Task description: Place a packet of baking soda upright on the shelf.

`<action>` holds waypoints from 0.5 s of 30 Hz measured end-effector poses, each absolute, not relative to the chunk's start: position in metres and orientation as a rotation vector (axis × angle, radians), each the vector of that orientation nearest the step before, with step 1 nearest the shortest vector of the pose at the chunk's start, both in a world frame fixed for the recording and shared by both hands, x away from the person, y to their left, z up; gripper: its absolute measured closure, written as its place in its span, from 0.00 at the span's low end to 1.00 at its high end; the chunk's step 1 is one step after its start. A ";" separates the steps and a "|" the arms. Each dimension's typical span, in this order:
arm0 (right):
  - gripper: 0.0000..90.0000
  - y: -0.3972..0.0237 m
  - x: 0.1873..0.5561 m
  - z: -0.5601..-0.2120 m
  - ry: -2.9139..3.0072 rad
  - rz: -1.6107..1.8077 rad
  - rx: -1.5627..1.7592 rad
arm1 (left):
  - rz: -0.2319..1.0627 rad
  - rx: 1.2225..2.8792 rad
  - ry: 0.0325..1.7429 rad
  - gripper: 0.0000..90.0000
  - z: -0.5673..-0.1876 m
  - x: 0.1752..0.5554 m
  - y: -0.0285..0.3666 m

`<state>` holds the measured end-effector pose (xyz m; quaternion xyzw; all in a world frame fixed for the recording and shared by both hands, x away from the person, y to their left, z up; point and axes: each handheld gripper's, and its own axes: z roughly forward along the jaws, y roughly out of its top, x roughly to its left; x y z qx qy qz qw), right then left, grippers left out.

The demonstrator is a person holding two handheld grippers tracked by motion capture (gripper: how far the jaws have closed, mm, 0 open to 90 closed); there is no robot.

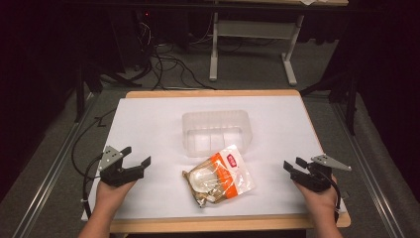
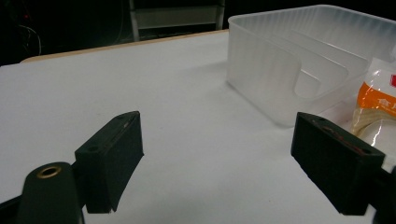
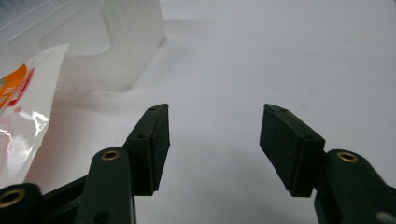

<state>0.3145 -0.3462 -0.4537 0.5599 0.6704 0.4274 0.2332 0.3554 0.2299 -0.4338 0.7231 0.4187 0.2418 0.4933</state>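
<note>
A clear plastic bag with an orange and white label lies flat on the white table top, near the front middle. Behind it stands a translucent plastic bin, open at the top. My left gripper rests at the front left, open, with nothing between its jaws. At the front right my right gripper is also open and holds nothing. The left gripper view has the bin and the bag's edge at its right. In the right gripper view the bag and the bin's corner sit at the left.
The white sheet covers a wooden table with its edge showing at the back. Beyond it are a desk frame and floor cables. Bare white surface lies to both sides of the bag.
</note>
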 end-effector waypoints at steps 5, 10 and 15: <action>0.46 -0.336 0.313 -0.452 1.870 1.158 1.511 | 0.579 1.752 1.016 0.19 -0.434 0.356 0.232; 0.46 -0.327 0.312 -0.452 1.894 1.147 1.482 | 0.580 1.736 1.014 0.19 -0.433 0.354 0.234; 0.46 -0.321 0.311 -0.451 1.906 1.154 1.467 | 0.581 1.743 1.010 0.19 -0.433 0.355 0.233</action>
